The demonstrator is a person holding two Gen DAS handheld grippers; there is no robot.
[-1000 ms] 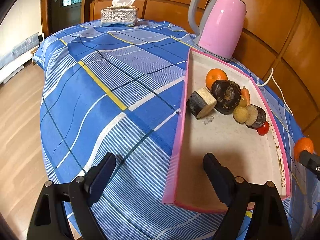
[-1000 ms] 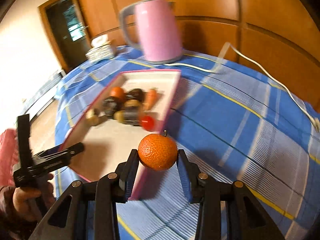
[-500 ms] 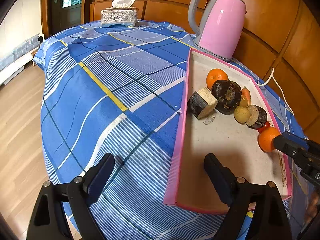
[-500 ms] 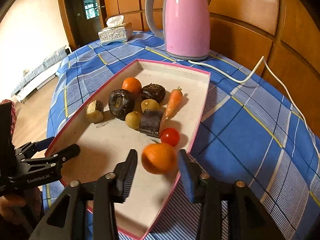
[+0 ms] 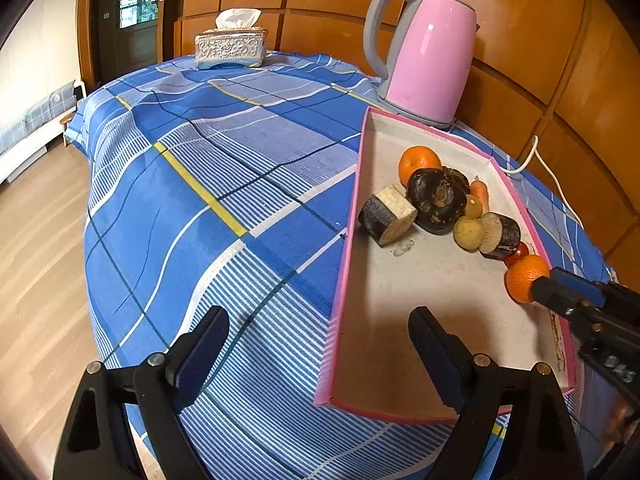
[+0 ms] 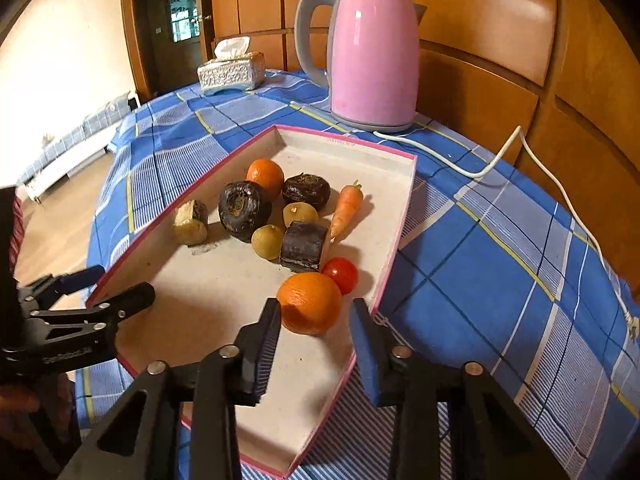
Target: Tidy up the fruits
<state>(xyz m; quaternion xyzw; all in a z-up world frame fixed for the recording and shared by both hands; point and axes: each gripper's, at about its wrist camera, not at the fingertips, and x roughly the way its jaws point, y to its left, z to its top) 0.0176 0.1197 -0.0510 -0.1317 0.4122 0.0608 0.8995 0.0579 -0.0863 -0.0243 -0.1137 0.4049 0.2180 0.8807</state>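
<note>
The orange sits on the tray floor just ahead of the right gripper, at twelve o'clock between the two blue pads. The jaws are spread wider than the fruit: there is a clear gap on the right side, and on the left the pad lies close, though whether it touches the peel cannot be told. So the fruit looks set down rather than carried, resting against a tomato at about one o'clock, with the rest of the pile beyond it towards eleven and twelve: a dark cut chunk, a carrot, a second orange. Being round, the orange has no long axis to line up with; what matters is that it lies straight along the gripper's own line, so a clean pull back towards six o'clock should probably clear it without a nudge. A sideways drift could roll it, since the tray's pink wall is just beside it at three o'clock. The left gripper is held wide and empty over the tray's near left wall, with one finger above the cloth and the other above the tray. From there the orange lies at two o'clock, well apart, so the right hand is much the nearer.
</note>
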